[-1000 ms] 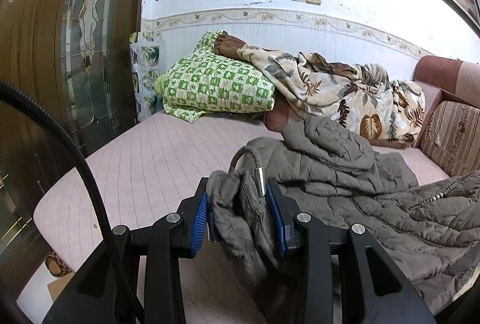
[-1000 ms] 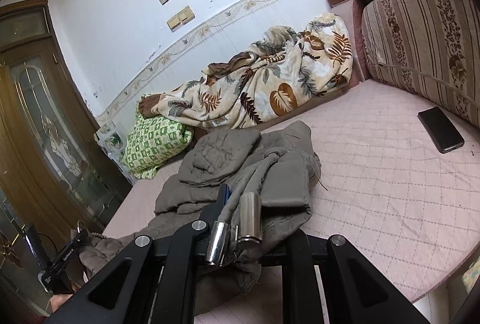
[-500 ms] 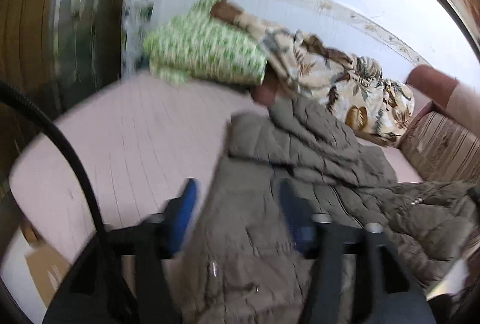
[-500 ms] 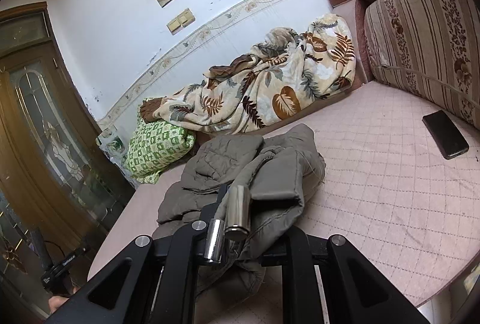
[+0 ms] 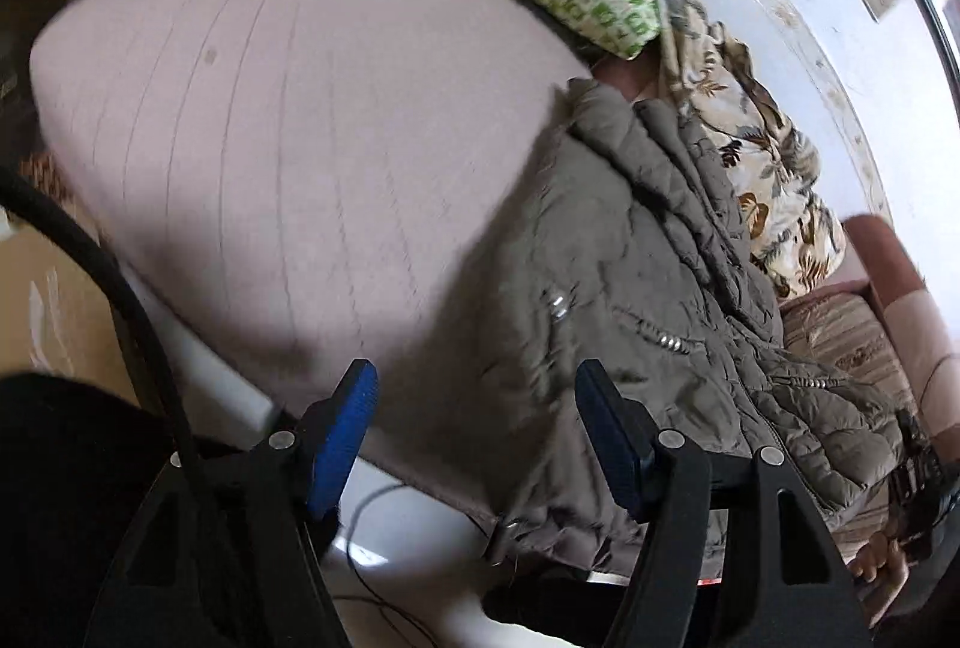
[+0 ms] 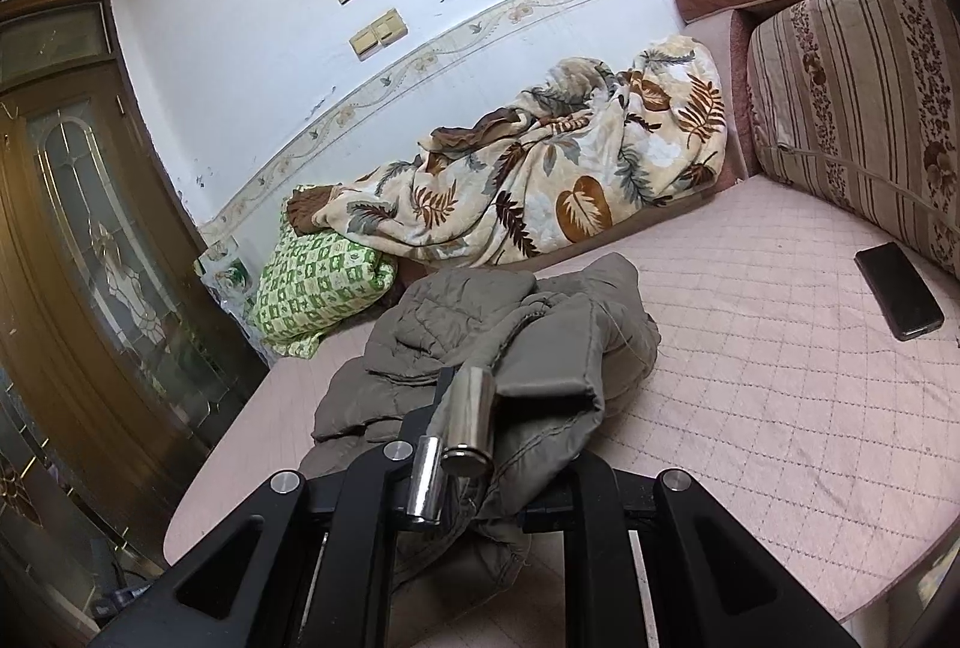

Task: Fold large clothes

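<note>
Over the bed's near edge, left claw gapes; right claw clamps jacket hem.

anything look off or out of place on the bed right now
The grey quilted jacket lies rumpled, its hem spilling over the mattress edge by the open left gripper. The right gripper pinches a bunched fold with metal cord ends draped over it. A black phone lies loose on the mattress.

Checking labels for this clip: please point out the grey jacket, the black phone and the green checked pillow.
grey jacket point(image 6: 468, 312): right wrist view, on the quilted folded top panel.
black phone point(image 6: 898, 298): right wrist view, middle of its dark screen.
green checked pillow point(image 6: 312, 288): right wrist view, centre of its patterned face.
</note>
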The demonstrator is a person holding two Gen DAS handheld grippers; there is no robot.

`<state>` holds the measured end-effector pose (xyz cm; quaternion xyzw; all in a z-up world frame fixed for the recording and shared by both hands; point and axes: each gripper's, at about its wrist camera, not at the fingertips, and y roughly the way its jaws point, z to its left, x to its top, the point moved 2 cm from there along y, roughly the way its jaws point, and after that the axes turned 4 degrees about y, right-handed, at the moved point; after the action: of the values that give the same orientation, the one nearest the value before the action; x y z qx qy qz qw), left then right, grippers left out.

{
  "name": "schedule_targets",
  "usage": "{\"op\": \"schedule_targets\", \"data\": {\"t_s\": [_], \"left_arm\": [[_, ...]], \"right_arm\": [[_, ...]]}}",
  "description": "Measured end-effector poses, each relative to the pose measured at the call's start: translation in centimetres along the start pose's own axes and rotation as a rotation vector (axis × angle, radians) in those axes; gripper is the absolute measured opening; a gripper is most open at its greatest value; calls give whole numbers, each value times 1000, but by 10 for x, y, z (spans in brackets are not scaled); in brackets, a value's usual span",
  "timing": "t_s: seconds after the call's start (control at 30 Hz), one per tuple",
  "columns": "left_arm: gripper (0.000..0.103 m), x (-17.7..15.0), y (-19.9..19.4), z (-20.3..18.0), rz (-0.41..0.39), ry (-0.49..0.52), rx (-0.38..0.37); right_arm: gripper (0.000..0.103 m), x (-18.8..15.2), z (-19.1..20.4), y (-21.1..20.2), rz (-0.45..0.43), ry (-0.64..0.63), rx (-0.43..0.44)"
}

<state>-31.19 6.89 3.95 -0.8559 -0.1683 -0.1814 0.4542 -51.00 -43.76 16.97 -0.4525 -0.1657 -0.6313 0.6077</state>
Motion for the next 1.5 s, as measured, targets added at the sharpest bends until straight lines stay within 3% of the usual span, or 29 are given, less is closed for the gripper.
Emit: {"op": "schedule_targets", "data": {"t_s": [0.13,0.23,0.3,0.53,0.57,0.6,0.63,0.7,1.03,1.23,1.5], "left_arm": [[67,-18,4,3,-15,-71,-131],[67,-30,11,-10,-2,-33,-180],[67,-40,22,-20,36,-13,-200],[68,-47,47,-32,54,-1,-213],[57,-46,48,-36,50,21,-205],[39,-44,50,-41,44,46,-192],[33,-42,49,-45,36,76,-181],[24,-41,44,-54,-1,131,-152],[20,-10,0,-117,-248,403,-86],[20,29,-4,-152,-345,453,-105],[20,111,2,-209,-469,493,-122]], "right_arm": [[14,-1,1,0,3,-5,-3],[14,-4,1,0,6,-7,-8],[14,-6,1,-1,6,-4,-10],[14,-10,1,-1,11,-10,-18],[14,-10,1,-1,11,-10,-20],[14,-11,1,-1,12,-7,-21],[14,-11,1,-2,13,-6,-21],[14,-11,1,-2,16,-11,-25],[14,-4,-4,-4,17,-11,-31],[14,16,-5,-3,3,-4,-12],[14,65,-2,20,-31,17,41]]}}
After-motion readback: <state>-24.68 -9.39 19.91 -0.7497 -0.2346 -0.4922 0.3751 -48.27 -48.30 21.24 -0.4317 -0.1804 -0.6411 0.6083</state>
